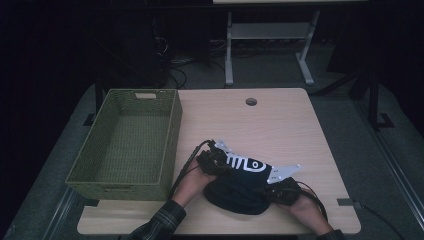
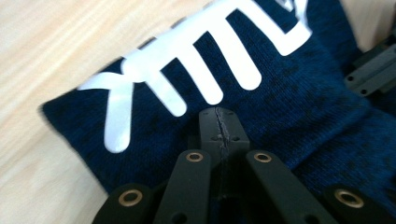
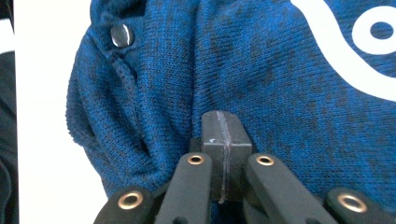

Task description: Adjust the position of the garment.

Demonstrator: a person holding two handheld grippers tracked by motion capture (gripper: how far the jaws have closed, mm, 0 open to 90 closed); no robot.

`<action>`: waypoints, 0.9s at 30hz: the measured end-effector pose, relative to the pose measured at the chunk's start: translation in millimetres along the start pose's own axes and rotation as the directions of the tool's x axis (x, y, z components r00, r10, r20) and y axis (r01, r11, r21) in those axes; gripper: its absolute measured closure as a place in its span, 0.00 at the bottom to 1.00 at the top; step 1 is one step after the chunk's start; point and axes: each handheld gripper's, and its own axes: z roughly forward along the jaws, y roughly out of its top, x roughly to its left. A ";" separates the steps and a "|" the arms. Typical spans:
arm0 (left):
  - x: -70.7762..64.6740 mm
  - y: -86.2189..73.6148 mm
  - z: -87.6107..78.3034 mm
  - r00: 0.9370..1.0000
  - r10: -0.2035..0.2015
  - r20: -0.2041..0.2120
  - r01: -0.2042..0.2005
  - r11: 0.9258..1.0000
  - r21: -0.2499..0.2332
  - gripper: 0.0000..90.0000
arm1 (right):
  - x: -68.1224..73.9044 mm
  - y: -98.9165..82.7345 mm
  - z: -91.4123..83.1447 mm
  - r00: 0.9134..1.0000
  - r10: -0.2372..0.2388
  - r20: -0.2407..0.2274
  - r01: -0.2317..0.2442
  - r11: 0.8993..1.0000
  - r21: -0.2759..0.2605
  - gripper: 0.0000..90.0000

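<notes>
Your left gripper (image 1: pixel 212 161) and right gripper (image 1: pixel 282 191) both have jaws closed, pinching the dark blue garment (image 1: pixel 242 187) at the lower centre of the bench (image 1: pixel 290 125). If one thin pinch slips, the fold may fall open.

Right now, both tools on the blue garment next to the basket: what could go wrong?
1. Both tools, left and right, have their jaws shut with only a thin pinch of the navy knit garment, if any; a lift could let it slip out.
2. Most of the garment is bunched on the table between the hands, so it may sag or unfold unevenly.
3. The green woven basket has a tall wall; trailing fabric could snag on its rim.
</notes>
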 end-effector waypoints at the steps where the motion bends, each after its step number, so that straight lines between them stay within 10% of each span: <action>1: 0.6 -0.1 -4.7 1.000 -0.010 0.001 0.010 1.000 -0.009 0.97 | -0.7 0.6 -3.4 1.000 -0.001 0.006 0.001 1.000 -0.014 0.92; 9: 1.2 -4.6 -27.5 0.996 -0.065 -0.067 0.063 0.997 -0.035 0.78 | -9.6 -5.5 -30.0 0.990 0.069 0.123 -0.059 0.995 -0.085 0.60; 15: 8.8 -15.4 -18.4 0.987 -0.116 -0.113 0.118 0.993 0.011 0.48 | -20.2 -25.8 -42.0 0.954 0.159 0.255 -0.138 0.986 -0.097 0.29; 27: 21.0 -31.0 0.7 0.980 -0.186 -0.075 0.190 0.980 0.053 0.32 | -43.5 -48.3 -36.7 0.911 0.252 0.327 -0.242 0.968 -0.070 0.16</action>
